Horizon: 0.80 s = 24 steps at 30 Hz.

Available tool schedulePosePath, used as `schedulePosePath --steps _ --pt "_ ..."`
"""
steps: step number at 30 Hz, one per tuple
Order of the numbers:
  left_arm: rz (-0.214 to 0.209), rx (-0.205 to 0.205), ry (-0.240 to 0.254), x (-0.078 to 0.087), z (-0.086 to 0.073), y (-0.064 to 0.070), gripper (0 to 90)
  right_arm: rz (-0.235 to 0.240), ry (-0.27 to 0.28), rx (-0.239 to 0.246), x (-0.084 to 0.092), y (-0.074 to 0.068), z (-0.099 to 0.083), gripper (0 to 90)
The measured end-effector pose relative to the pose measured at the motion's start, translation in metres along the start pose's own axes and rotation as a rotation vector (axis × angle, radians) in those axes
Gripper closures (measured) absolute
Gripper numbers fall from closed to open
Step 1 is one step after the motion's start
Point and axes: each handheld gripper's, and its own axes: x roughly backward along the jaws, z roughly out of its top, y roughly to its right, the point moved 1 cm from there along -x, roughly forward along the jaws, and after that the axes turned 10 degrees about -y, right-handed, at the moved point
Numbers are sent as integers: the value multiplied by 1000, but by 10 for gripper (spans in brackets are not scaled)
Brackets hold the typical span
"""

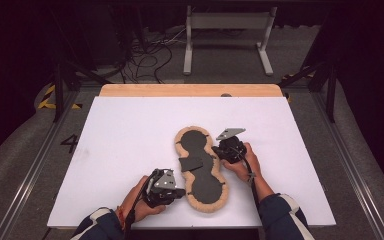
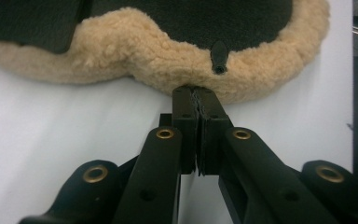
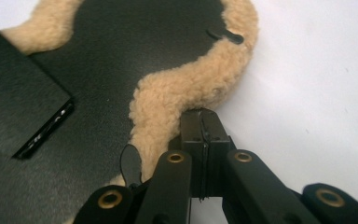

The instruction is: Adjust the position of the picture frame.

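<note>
A peanut-shaped pad [image 1: 196, 141] lies flat in the middle of the white table [image 1: 125, 130]. It has a dark face and a tan fleece rim [image 2: 135, 51] [image 3: 186, 88]. A dark square flap [image 1: 190, 164] [image 3: 14, 107] rests on its narrow waist. Small black tabs [image 2: 219, 56] [image 3: 227, 35] poke through the rim. My left gripper [image 1: 182, 191] [image 2: 196, 93] is shut, its tips against the fleece at the pad's near lobe. Over on the pad's right side, my right gripper [image 1: 218, 150] [image 3: 204, 116] is also shut, its tips at the fleece of the waist. Nothing shows between either pair of jaws.
A wooden strip [image 1: 190, 90] runs along the table's far edge. Beyond it stand a white metal frame [image 1: 227, 30] and loose cables [image 1: 145, 60] on the floor. Metal rails [image 1: 27, 170] flank the table on both sides.
</note>
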Motion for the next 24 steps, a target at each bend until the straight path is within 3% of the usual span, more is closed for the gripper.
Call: schedulePosePath --steps 3,7,11,14,19,24 --pt "3 -16 0 -2 3 5 858 -16 -14 31 -3 -4 7 900" --pt "2 -27 3 -5 6 9 856 6 -33 33 -6 -4 13 900" --pt "5 -36 0 -6 9 11 856 -3 -52 56 -7 -6 19 900" --pt "5 -41 3 -7 9 12 855 -3 -47 42 -7 -5 18 893" --pt "-7 -59 -2 -5 7 15 834 -18 19 11 24 -1 4 888" --pt "-1 -67 -4 -8 12 19 839 -25 68 51 66 -13 -26 894"
